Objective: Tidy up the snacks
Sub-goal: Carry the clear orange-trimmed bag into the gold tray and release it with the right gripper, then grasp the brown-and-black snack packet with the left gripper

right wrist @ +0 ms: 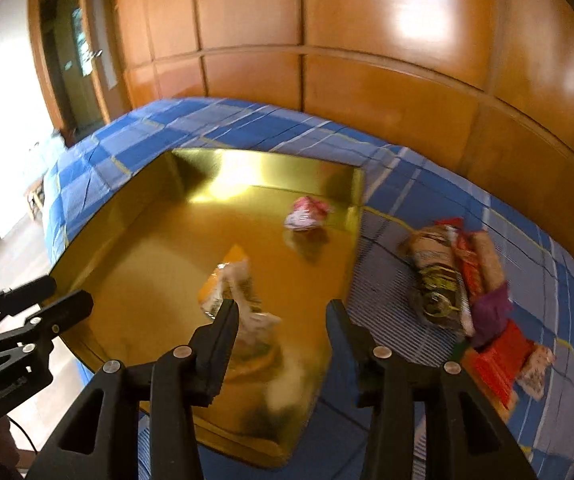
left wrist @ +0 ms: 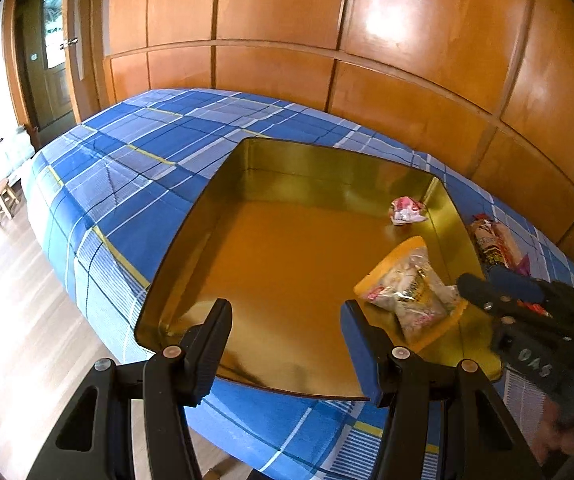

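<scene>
Hovering over the gold tray (right wrist: 159, 240), right gripper (right wrist: 279, 312) spread, nothing pinched; yellow snack packet (right wrist: 231, 280) lying on the tray floor just ahead of its left finger, long axis running away and leftward. Remaining snack pile (right wrist: 451, 280) off to the right on the blue checked cloth (right wrist: 559, 280), long axes pointing roughly away. Nearer to it than the left gripper (left wrist: 287, 320), likewise spread, empty.

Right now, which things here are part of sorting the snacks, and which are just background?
Part of the job:
gold tin
yellow snack packet
pink wrapped sweet
snack pile on the cloth

Just background:
blue checked cloth
wooden wall panels
small stool
</scene>
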The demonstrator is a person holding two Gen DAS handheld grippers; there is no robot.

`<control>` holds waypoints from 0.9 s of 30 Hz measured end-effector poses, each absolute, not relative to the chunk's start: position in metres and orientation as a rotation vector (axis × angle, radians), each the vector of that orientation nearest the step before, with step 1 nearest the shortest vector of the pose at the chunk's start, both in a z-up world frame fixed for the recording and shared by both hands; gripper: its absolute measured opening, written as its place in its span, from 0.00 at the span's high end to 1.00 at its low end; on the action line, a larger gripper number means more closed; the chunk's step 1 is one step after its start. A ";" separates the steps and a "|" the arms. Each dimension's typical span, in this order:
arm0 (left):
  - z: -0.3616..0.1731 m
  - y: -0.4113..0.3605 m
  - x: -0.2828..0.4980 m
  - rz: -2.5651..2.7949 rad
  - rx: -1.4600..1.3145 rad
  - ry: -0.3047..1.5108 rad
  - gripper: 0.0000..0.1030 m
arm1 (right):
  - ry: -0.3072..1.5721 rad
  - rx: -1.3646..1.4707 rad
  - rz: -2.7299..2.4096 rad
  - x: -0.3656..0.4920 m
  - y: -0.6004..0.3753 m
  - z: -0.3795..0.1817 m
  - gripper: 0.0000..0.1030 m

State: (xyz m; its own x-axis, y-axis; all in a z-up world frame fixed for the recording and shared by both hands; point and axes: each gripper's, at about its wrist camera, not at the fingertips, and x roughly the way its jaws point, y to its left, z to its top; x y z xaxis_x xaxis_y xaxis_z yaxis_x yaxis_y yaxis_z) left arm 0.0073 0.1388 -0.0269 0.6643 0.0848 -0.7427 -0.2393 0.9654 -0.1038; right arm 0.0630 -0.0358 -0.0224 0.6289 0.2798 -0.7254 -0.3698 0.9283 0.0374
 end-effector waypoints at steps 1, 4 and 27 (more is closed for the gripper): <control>-0.026 0.136 0.008 0.176 -0.194 0.825 0.44 | 0.806 -0.104 0.365 0.062 -0.042 -0.021 0.55; -0.023 0.129 0.009 0.149 -0.169 0.822 0.44 | 0.807 -0.054 0.312 0.055 -0.069 -0.020 0.55; 0.012 0.000 0.056 -0.201 -0.016 0.832 0.44 | 0.951 0.177 -0.063 0.012 -0.247 -0.083 0.55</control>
State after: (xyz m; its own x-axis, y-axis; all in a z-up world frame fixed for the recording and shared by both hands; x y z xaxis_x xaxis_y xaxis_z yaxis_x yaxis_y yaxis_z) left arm 0.0562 -0.0003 0.0123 0.6557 -0.1837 -0.7323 0.1712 0.9809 -0.0927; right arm 0.0123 -0.2467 -0.0830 0.5803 0.0246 -0.8140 0.1311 0.9837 0.1232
